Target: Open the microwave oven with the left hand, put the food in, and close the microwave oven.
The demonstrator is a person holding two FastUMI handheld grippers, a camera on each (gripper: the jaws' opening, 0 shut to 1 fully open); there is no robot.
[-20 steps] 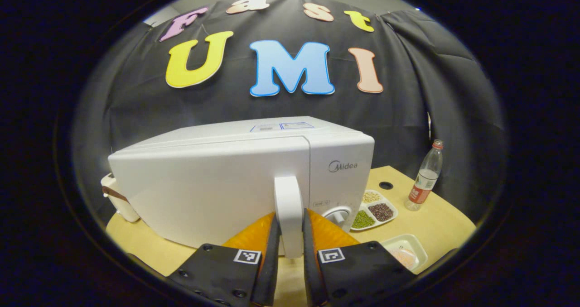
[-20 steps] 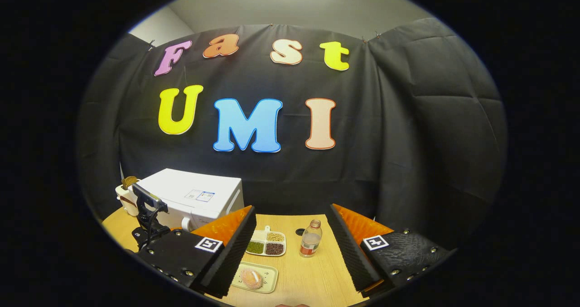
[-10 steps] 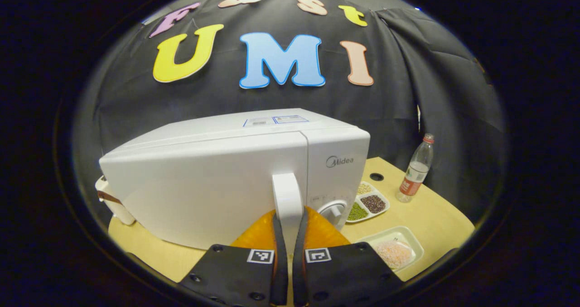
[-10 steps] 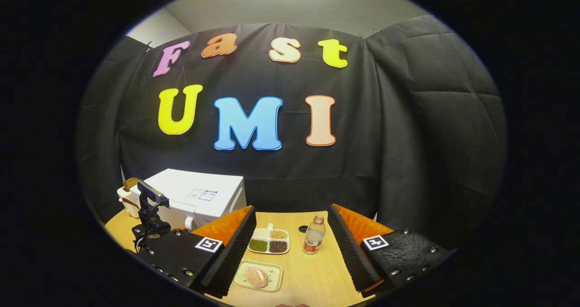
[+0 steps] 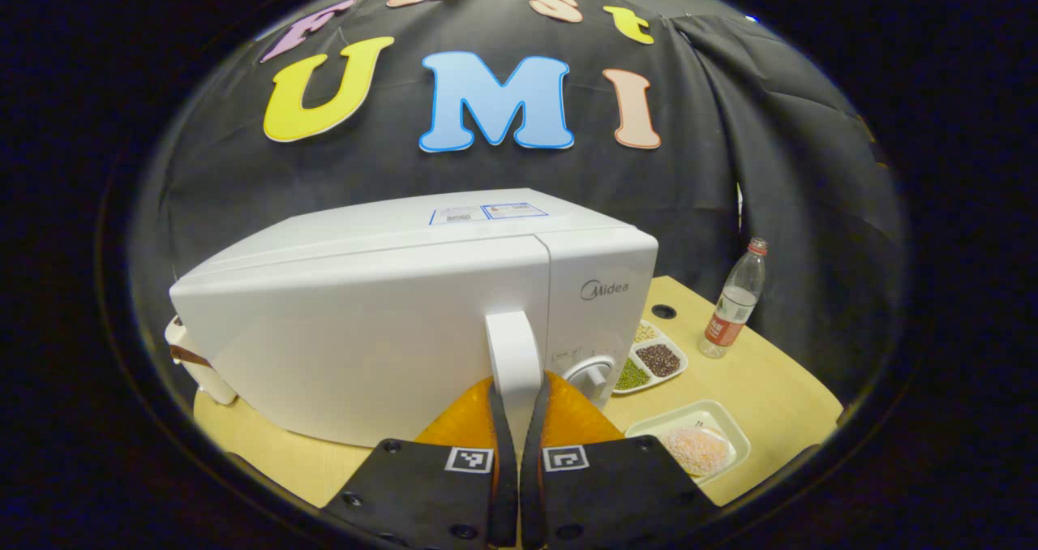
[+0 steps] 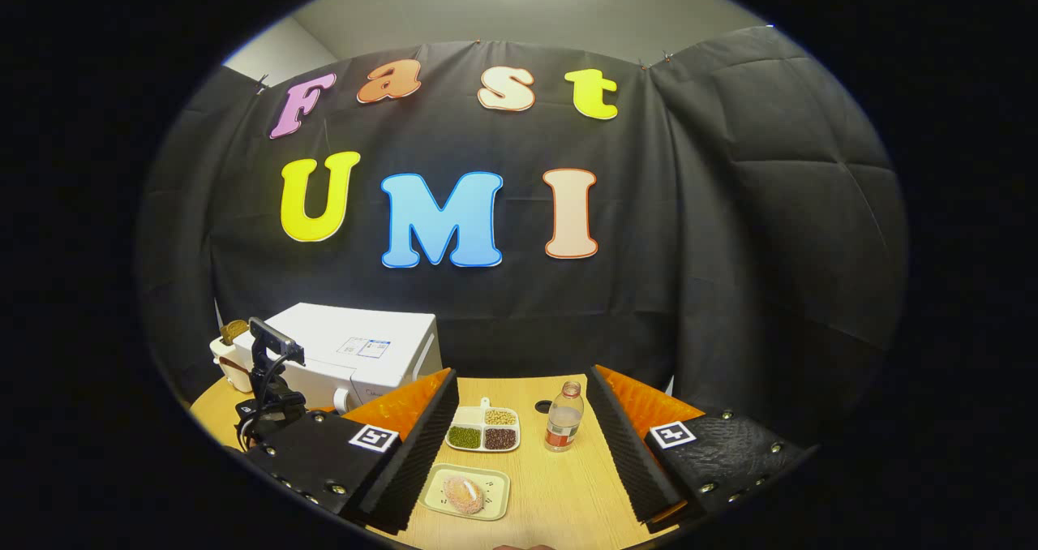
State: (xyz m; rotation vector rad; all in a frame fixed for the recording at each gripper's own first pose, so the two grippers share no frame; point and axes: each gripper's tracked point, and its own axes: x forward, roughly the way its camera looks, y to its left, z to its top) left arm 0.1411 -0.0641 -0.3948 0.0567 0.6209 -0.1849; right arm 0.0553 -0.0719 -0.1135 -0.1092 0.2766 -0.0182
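White housing identified the microwave oven (image 5: 389,307), which stood on the wooden table (image 5: 770,388) with its door closed. In the left gripper view, the left gripper (image 5: 512,420) was clamped on the vertical door handle (image 5: 512,355), one finger pressing on each side of its lower end. The control dial (image 5: 590,370) sat just right of the handle.

The food (image 5: 696,446), a pale pink mound, lay in a shallow rectangular tray (image 5: 722,416) on the table, in front of the oven's right corner and apart from it. A divided dish (image 5: 653,357) of green, dark and beige grains stood between the tray and the oven. A plastic bottle (image 5: 730,302) stood upright farther right, near the booth wall.

In the right gripper view, the right gripper (image 6: 519,444) was held above the table with its fingers spread wide and nothing between them. The tray with the food (image 6: 464,493) lay below the gap, near its left finger, with the divided dish (image 6: 484,432) and the bottle (image 6: 564,427) beyond.
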